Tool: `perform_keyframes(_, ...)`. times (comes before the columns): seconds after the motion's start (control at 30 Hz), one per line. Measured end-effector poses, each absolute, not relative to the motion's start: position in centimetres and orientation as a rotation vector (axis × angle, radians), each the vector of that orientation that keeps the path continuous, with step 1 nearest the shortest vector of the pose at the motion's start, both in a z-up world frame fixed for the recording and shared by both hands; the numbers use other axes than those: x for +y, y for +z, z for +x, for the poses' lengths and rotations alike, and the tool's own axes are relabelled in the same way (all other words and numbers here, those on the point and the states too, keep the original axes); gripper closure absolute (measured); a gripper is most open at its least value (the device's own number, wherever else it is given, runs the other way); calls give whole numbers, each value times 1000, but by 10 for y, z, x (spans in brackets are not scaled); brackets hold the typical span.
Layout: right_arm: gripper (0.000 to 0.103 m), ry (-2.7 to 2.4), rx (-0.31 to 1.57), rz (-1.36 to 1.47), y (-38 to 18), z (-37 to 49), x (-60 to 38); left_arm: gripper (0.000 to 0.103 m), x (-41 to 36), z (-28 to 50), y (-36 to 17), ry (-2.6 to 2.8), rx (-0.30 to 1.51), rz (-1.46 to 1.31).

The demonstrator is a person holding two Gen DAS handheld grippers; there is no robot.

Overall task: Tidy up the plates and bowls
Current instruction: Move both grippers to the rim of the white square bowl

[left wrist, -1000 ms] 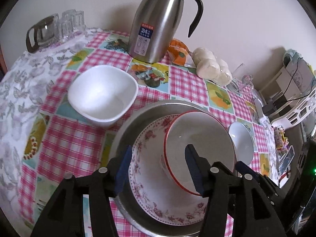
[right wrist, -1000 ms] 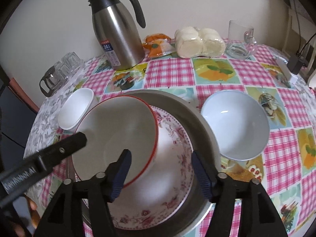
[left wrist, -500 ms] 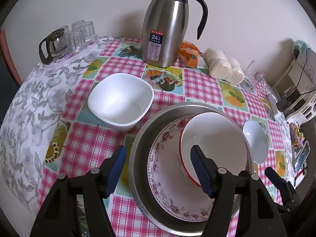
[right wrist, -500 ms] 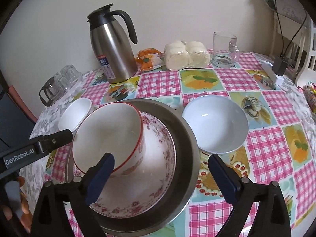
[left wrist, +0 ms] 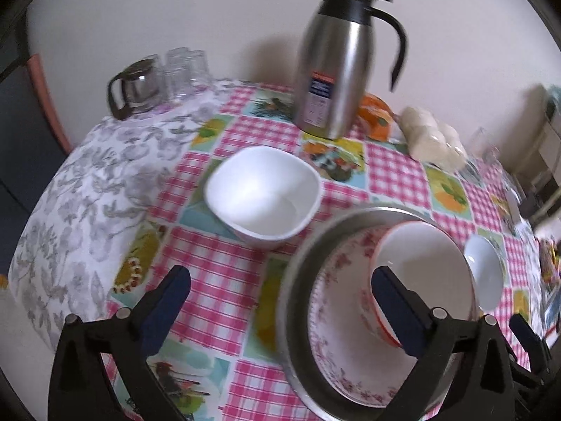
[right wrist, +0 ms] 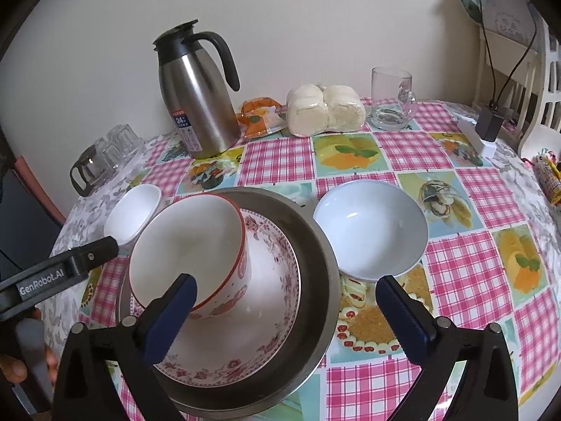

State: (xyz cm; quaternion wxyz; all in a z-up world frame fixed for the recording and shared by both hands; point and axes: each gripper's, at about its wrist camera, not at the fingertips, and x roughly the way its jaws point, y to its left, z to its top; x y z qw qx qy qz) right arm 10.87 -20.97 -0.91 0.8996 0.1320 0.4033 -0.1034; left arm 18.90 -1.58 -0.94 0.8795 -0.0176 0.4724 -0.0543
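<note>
A red-rimmed bowl (right wrist: 196,245) lies tilted in a floral plate (right wrist: 266,301) inside a steel basin (right wrist: 315,245). It also shows in the left wrist view (left wrist: 424,263), in the same plate (left wrist: 336,301) and basin (left wrist: 298,280). A square white bowl (left wrist: 263,193) sits left of the basin; it shows small in the right wrist view (right wrist: 135,212). A round white bowl (right wrist: 371,228) sits right of the basin, also in the left wrist view (left wrist: 485,275). My left gripper (left wrist: 280,291) is open and empty, above the cloth near the basin's left rim. My right gripper (right wrist: 287,298) is open and empty over the basin.
A steel thermos jug (right wrist: 198,94) stands at the back with an orange packet (right wrist: 259,115), wrapped buns (right wrist: 326,110) and a glass mug (right wrist: 392,98). A glass pot and tumblers (left wrist: 157,77) sit at the back left. A charger and cable (right wrist: 487,126) lie at right.
Both grippers opened wide and drew back from the red-rimmed bowl. The left gripper shifted left toward the square white bowl. The bowl stays tilted in the plate.
</note>
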Motion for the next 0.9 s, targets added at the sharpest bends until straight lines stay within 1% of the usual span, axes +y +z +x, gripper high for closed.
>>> perform_keyframes(0.5, 0, -235, 804, 260, -3, 107, -204, 0, 29, 198, -10, -60, 956, -111)
perform_keyframes(0.73, 0, -235, 768, 230, 10, 108, -192, 0, 66, 204, -18, -24, 940, -179)
perform_keyframes(0.9, 0, -226, 775, 201, 19, 116, -174, 0, 98, 210, -32, -13, 939, -298)
